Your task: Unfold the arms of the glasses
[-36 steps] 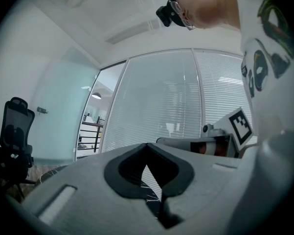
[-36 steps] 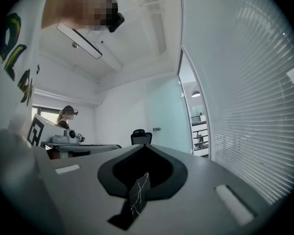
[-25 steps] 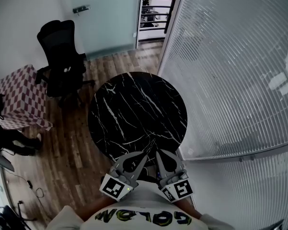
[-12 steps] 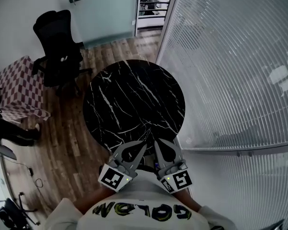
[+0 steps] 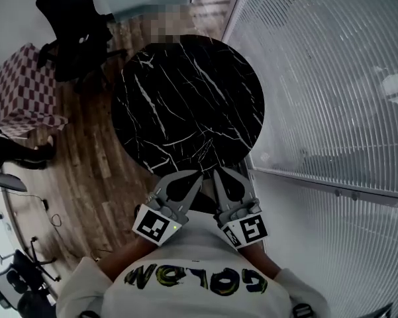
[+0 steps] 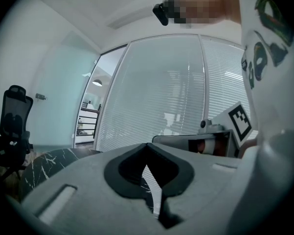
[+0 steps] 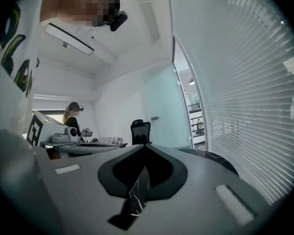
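Note:
No glasses show in any view. A round black marble table with white veins stands in front of me, and its top looks bare. My left gripper and right gripper sit side by side close to my chest, tips at the table's near edge. Both are shut with nothing between the jaws. In the left gripper view my left gripper points over the table toward the blinds, with the right gripper's marker cube beside it. In the right gripper view my right gripper points level across the room.
A black office chair stands beyond the table at the left, next to a checkered cloth-covered piece. A glass wall with blinds runs along the right. Another person stands far back in the right gripper view. The floor is wood.
The table and chair have slid upward in the head view. Both grippers have stayed shut and side by side, and sit a little higher in the picture.

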`<state>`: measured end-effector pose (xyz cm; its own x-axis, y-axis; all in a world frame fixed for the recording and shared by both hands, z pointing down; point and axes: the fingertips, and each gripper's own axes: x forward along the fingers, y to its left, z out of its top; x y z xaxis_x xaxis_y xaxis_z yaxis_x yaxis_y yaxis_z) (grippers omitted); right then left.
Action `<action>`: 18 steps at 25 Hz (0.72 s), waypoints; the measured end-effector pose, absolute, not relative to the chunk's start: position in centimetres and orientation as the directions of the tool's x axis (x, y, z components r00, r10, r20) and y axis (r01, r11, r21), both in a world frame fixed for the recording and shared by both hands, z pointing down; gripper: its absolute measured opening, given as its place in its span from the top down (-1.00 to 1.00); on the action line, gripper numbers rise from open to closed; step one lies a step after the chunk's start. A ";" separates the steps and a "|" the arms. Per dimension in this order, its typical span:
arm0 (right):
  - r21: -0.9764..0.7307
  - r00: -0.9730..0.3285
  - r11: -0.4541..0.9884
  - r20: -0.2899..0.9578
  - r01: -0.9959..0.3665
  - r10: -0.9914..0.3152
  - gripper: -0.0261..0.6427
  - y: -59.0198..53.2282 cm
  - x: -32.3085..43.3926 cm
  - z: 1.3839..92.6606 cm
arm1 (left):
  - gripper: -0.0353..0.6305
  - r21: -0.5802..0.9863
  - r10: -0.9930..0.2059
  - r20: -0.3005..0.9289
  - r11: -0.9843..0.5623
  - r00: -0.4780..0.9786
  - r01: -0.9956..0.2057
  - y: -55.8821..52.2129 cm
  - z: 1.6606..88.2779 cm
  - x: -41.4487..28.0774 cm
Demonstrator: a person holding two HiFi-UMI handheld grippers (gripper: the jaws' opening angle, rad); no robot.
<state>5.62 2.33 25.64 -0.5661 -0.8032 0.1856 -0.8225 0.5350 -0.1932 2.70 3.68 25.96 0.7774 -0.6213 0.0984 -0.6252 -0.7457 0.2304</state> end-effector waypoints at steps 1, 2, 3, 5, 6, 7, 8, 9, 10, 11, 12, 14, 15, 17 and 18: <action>-0.194 -0.564 0.533 0.191 -0.824 -0.803 0.92 2.3 5.7 25.9 | 0.88 0.230 -0.620 0.103 -0.746 0.778 -0.625 3.7 26.2 2.7; -0.194 -0.562 0.530 0.196 -0.825 -0.803 0.92 2.2 5.7 26.1 | 0.88 0.229 -0.618 0.108 -0.746 0.779 -0.625 3.7 26.5 2.8; -0.194 -0.560 0.527 0.201 -0.827 -0.804 0.92 2.1 5.8 26.3 | 0.88 0.228 -0.617 0.112 -0.747 0.779 -0.624 3.7 26.8 2.8; -0.193 -0.555 0.523 0.207 -0.830 -0.805 0.92 1.9 5.9 26.6 | 0.88 0.218 -0.611 0.124 -0.752 0.782 -0.622 3.7 27.2 2.8; -0.192 -0.554 0.521 0.211 -0.832 -0.805 0.92 1.8 6.0 26.7 | 0.88 0.212 -0.607 0.131 -0.756 0.784 -0.620 3.6 27.4 2.8; -0.191 -0.553 0.520 0.216 -0.832 -0.805 0.92 1.6 5.9 26.9 | 0.88 0.207 -0.602 0.136 -0.759 0.787 -0.617 3.6 27.6 2.8; -0.190 -0.552 0.520 0.222 -0.833 -0.803 0.92 1.5 5.9 27.1 | 0.88 0.205 -0.599 0.141 -0.762 0.789 -0.615 3.5 27.9 2.9; -0.189 -0.552 0.520 0.229 -0.833 -0.801 0.92 1.4 5.8 27.3 | 0.88 0.203 -0.596 0.146 -0.763 0.790 -0.613 3.3 28.1 2.9; -0.187 -0.552 0.520 0.236 -0.833 -0.799 0.92 1.3 5.7 27.6 | 0.88 0.201 -0.594 0.151 -0.764 0.790 -0.613 3.2 28.4 2.9; -0.187 -0.552 0.520 0.242 -0.833 -0.798 0.92 1.2 5.7 28.0 | 0.88 0.199 -0.593 0.154 -0.765 0.790 -0.613 3.0 28.6 2.9; -0.187 -0.552 0.520 0.247 -0.834 -0.796 0.92 1.0 5.6 28.3 | 0.88 0.197 -0.593 0.156 -0.764 0.790 -0.614 2.7 28.8 3.0; -0.190 -0.552 0.518 0.256 -0.834 -0.794 0.92 0.6 5.5 28.9 | 0.88 0.196 -0.594 0.158 -0.764 0.789 -0.615 2.2 29.2 3.1; -0.192 -0.551 0.517 0.262 -0.834 -0.792 0.92 0.4 5.4 29.2 | 0.88 0.195 -0.593 0.158 -0.765 0.790 -0.614 2.0 29.5 3.2; -0.193 -0.549 0.514 0.276 -0.836 -0.789 0.92 0.3 5.4 29.8 | 0.88 0.197 -0.586 0.161 -0.769 0.794 -0.608 1.8 30.0 3.2; -0.193 -0.547 0.512 0.283 -0.837 -0.788 0.92 0.2 5.5 30.2 | 0.88 0.200 -0.583 0.163 -0.771 0.796 -0.605 1.7 30.3 3.2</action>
<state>5.48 0.21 30.20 -0.5469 -0.7881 0.2826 -0.8372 0.5119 -0.1927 3.23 1.69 30.30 0.7961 -0.5828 0.1631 -0.6051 -0.7706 0.1999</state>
